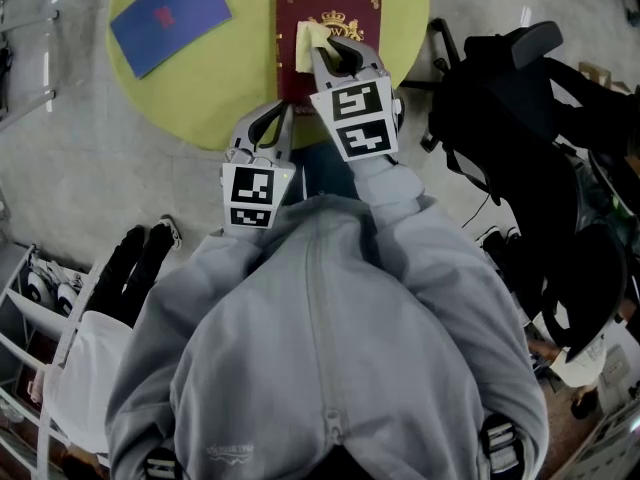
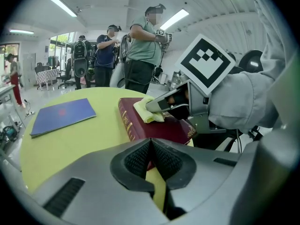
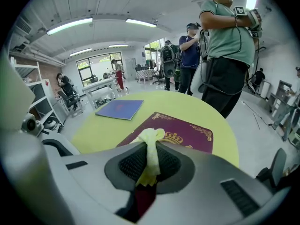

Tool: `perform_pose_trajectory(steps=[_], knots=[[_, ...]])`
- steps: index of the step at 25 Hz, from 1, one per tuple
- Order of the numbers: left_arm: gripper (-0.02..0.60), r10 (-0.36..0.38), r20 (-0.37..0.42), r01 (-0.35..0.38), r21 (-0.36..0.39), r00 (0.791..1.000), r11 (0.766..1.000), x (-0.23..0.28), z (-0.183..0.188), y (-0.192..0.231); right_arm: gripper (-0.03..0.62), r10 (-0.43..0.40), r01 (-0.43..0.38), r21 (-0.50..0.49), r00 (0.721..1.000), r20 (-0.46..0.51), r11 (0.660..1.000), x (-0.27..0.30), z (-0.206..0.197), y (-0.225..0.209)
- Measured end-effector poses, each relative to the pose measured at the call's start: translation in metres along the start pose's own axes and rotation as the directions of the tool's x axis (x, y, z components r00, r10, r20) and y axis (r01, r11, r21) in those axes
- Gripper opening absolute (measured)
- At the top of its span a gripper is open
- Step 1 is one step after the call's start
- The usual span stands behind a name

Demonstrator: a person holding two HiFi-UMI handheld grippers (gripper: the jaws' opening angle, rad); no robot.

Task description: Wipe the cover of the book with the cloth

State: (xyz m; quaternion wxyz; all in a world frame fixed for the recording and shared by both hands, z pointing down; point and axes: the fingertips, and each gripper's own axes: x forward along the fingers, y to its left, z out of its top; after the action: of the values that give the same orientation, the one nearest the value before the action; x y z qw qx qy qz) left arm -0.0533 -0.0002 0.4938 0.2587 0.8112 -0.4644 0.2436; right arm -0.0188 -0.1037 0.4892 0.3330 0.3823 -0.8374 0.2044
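Cloth (image 1: 308,43) is pinched in R gripper (image 1: 335,55) fingers, pressed on book (image 1: 352,8) cover; L gripper (image 2: 151,145) fingers are closed, empty, at table (image 1: 190,93) edge.

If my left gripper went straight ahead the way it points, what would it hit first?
Likely the red book, just ahead of the left gripper on the yellow table; depth is unclear.

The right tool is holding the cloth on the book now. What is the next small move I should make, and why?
Probably slide the right tool across the book toward its right edge, keeping the cloth pressed down. The tool's jaws are shut on the cloth, which seems to rest on the left part of the cover, so most of the cover lies beyond it.
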Motion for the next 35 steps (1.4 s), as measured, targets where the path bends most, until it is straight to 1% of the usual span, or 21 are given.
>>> perform_pose_trajectory(steps=[14,29,32,35], knots=[[0.018,0.008,0.000,-0.008,0.007,1.000,1.000,0.002,0.000,-0.001,0.057,-0.102,0.103,0.039,0.995,-0.013,0.994,-0.027,-0.028,-0.050],[0.018,0.005,-0.011,-0.005,0.020,1.000,1.000,0.003,-0.001,-0.003,0.057,-0.173,0.174,0.055,0.985,-0.028,0.983,-0.047,-0.044,-0.081],[0.018,0.004,-0.014,-0.004,0.022,1.000,1.000,0.002,-0.001,-0.003,0.057,-0.196,0.198,0.054,0.980,-0.043,0.979,-0.049,-0.051,-0.091],[0.018,0.004,-0.014,-0.003,0.021,1.000,1.000,0.001,-0.001,-0.002,0.057,-0.223,0.229,0.062,0.971,-0.084,0.971,-0.053,-0.065,-0.104]])
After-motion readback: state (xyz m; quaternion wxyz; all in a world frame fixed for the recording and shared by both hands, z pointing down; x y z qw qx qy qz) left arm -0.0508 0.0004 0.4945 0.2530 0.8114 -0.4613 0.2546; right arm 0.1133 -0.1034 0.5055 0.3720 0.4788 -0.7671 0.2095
